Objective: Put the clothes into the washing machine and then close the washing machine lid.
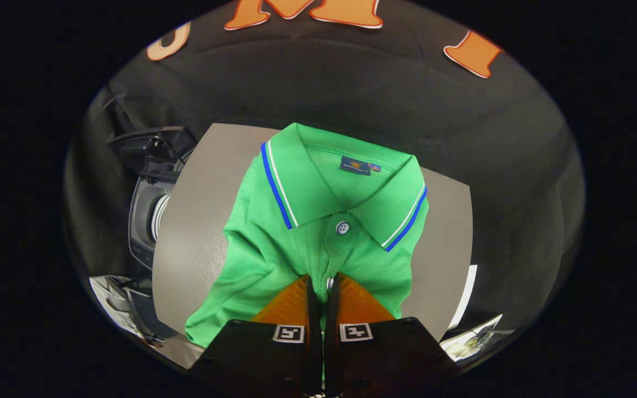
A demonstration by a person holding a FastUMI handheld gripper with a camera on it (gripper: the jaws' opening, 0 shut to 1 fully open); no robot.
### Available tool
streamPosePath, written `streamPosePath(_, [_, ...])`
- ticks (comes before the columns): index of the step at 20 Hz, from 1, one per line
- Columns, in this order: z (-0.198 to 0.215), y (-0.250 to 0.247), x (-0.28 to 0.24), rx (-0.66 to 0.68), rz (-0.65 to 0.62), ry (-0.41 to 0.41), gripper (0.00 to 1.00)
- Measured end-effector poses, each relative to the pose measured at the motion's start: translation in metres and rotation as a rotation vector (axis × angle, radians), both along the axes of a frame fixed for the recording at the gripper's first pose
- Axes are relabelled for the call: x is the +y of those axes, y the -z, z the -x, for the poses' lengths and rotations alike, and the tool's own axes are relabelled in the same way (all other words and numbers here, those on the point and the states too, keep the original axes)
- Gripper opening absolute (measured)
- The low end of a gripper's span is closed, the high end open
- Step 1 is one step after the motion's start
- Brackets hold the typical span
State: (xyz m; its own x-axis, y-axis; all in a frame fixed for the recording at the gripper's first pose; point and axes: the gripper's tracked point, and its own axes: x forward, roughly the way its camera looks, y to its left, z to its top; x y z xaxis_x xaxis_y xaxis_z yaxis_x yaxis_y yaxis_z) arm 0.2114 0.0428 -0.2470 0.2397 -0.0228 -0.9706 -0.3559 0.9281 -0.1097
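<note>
Green knitted polo shirt with blue-striped collar [318, 221] lies folded on a grey table [197, 221], just ahead of the gripper [323, 287], whose fingers pinch its buttoned placket. Soft, light, likely to unfold when lifted.

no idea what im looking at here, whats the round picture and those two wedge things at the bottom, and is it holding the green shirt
The camera rides on a hand-held gripper that a person carries, and looks forward along its two fingers; the fisheye lens makes the picture round. The two wedges are those fingers, the jaws. They stand nearly closed, with a narrow gap, pinching the front placket of a green polo shirt, so the shirt appears gripped there. The shirt has a blue and white striped collar and lies over a grey table. Beyond the table's far side, next to the black cloth wall, sits a dark machine with a round opening and a raised lid, probably the washing machine; it is partly hidden.
</note>
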Motion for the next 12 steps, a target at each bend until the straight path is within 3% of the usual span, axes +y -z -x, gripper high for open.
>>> streamPosePath(5, [-0.001, -0.007, -0.004, -0.301, -0.168, -0.002, 0.1])
streamPosePath(12, [-0.01, -0.027, -0.012, -0.741, -0.251, -0.04, 0.1])
